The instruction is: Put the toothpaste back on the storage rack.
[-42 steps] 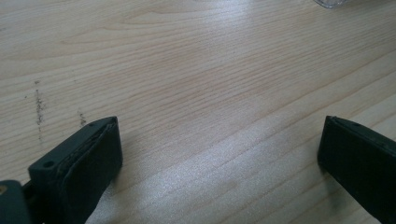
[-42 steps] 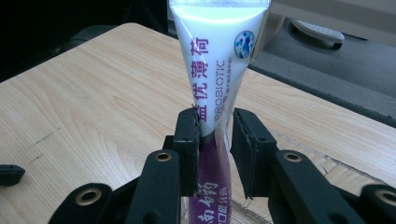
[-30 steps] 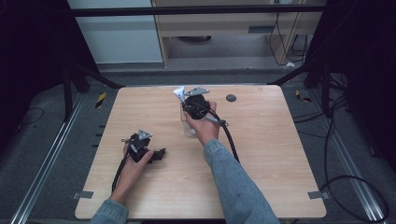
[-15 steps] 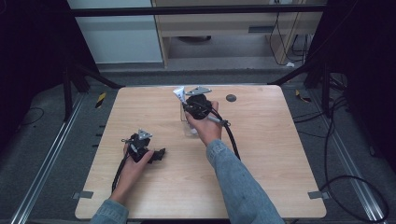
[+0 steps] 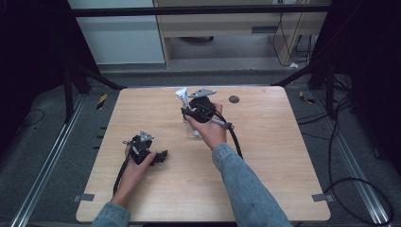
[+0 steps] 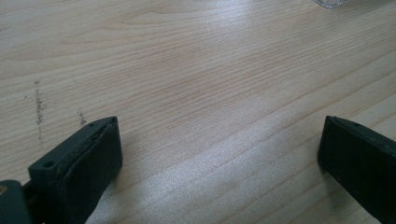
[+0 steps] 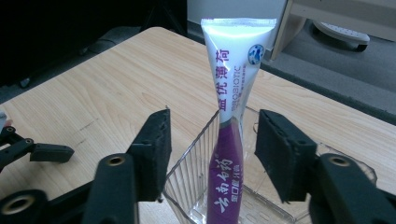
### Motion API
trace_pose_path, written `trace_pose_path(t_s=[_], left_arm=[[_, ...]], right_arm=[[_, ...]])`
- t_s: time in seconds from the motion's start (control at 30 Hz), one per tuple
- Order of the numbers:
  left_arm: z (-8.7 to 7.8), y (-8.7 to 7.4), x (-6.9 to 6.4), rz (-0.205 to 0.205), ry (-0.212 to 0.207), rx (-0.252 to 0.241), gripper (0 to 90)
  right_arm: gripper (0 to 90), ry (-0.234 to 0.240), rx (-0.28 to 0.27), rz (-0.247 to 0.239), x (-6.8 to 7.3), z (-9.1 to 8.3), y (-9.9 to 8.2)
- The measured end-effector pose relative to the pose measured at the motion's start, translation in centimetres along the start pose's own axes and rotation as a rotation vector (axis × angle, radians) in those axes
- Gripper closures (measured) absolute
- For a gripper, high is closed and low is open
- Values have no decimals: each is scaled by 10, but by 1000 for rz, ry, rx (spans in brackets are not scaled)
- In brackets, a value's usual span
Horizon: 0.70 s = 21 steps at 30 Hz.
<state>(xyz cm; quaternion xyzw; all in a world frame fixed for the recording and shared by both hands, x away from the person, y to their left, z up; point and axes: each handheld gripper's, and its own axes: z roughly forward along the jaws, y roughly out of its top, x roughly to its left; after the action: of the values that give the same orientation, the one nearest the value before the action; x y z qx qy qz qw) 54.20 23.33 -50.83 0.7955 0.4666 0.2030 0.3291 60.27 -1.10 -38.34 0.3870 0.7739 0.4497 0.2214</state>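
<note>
— What is between your right jaws?

— My right gripper [image 7: 212, 154] is released; its two black jaws stand apart, one on each side of a toothpaste tube [image 7: 230, 130], and I cannot see them touching it. The tube stands cap-down in a clear ribbed plastic holder [image 7: 194, 175], with the flat crimped end up. The upper half is white, the lower half purple. On the white part I read "PROBIOTIC" in small letters beside purple Chinese characters, and there is a small round blue emblem near the top. On the purple part are white Chinese characters — I cannot make them out surely.

— And the left one?

— My left gripper [image 6: 219, 149] is also released, the jaws wide apart with only bare wood of the table [image 6: 196, 79] between them. In the high view it rests low on the table at the near left, well apart from the tube, which stands at the far middle. A small dark round thing [image 5: 233, 99] lies on the table to the right of the tube.

— Any change from a second ago?

— Very little. Both my hands stay almost where they were; my right hand [image 5: 208, 127] is still at the holder.
</note>
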Motion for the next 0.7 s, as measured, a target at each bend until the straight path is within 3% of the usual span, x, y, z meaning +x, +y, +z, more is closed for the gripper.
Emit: trace_pose_path(t_s=[0.23,0.7], left_arm=[[0,0,0,-1,0,-1,0],[0,0,0,-3,2,-1,0]], right_arm=[[306,-9,-7,7,-4,-5,-1],[172,22,-8,3,-16,-27,2]])
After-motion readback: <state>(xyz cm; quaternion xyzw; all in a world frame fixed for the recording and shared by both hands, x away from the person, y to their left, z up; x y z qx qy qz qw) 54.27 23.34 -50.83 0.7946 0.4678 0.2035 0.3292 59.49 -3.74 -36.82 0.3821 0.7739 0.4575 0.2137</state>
